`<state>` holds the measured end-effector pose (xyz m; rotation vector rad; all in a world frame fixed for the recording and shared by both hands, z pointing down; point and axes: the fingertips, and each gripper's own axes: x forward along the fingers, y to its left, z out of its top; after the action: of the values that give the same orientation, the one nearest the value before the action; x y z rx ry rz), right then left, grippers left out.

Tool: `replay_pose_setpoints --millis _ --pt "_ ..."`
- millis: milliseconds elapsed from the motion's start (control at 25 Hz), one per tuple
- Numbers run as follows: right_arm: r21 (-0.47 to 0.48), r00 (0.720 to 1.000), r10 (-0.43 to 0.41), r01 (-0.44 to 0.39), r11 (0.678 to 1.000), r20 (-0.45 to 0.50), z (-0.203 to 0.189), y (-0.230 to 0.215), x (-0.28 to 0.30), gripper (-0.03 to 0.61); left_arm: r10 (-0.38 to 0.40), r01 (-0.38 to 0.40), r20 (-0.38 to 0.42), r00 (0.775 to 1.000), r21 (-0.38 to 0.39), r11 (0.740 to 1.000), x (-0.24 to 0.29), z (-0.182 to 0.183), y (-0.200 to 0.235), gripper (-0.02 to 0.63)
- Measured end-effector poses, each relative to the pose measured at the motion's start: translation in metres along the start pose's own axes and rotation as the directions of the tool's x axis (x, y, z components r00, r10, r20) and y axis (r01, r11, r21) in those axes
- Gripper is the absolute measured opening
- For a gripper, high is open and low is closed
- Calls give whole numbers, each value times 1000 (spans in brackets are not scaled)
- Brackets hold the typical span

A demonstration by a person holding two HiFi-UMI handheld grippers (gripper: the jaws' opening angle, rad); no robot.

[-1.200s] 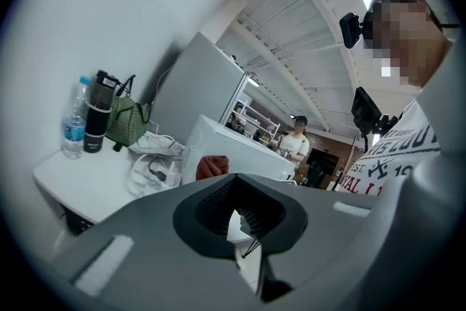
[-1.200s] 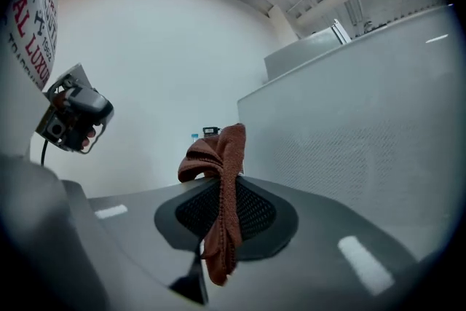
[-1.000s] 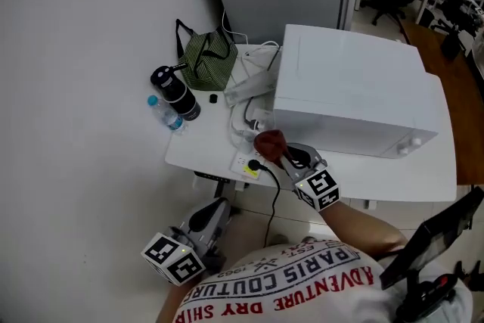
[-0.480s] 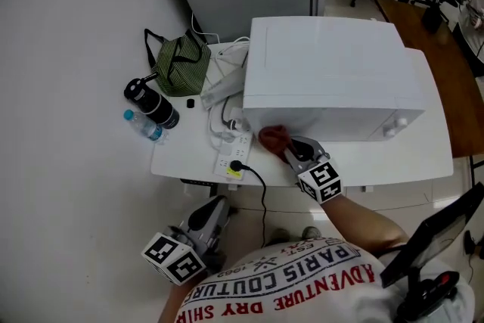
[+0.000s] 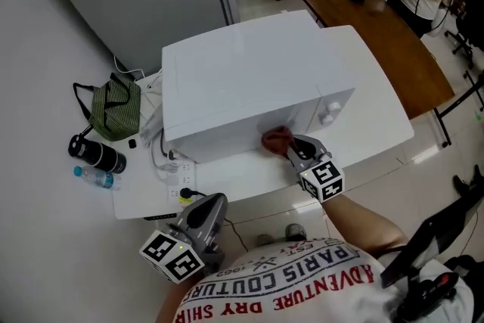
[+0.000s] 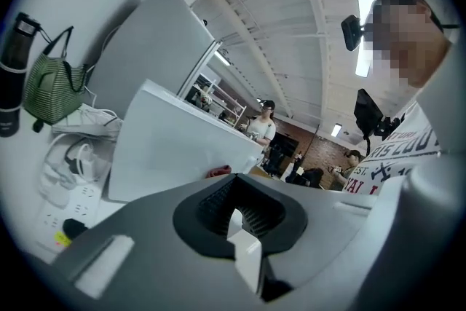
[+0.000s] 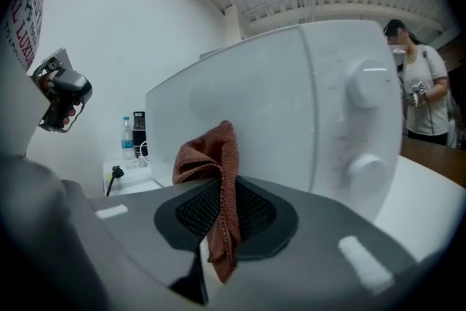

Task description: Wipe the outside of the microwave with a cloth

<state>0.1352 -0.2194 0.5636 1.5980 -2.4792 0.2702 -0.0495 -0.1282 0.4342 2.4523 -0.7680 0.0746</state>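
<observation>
My right claw (image 5: 290, 149) is clamped tight on the red cloth (image 5: 274, 138), with the bunched end pressed to the microwave (image 5: 249, 79) front, left of the knobs (image 5: 327, 111), ready to rub. Left claw (image 5: 200, 217) hangs low, jaws together, empty, out of the way.

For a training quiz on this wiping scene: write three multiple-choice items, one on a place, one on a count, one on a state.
1. Where is the green bag relative to the microwave?
A. on top of it
B. beside it
C. inside it

2. How many knobs does the microwave front show?
A. one
B. two
C. four

3. What is the right hand-held gripper shut on?
A. nothing
B. a knob
C. the cloth

Answers:
1. B: the head view shows the bag off the microwave's side.
2. B: the right gripper view shows two round knobs, one above the other.
3. C: the cloth hangs pinched between its jaws.
</observation>
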Motion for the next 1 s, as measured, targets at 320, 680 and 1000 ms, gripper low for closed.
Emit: replay_pose_setpoints --millis 320,680,1000 --pt "48 986 -169 169 984 -5 -2 -74 -46 44 -124 125 -65 990 22 992 55 -1 -32 5" --pt "-29 988 -144 142 989 -53 2 -69 -63 44 -165 168 -74 983 31 985 69 6 -35 5" --pt "9 977 196 -196 980 -88 91 13 -68 44 -140 140 -14 990 21 990 39 13 -23 5"
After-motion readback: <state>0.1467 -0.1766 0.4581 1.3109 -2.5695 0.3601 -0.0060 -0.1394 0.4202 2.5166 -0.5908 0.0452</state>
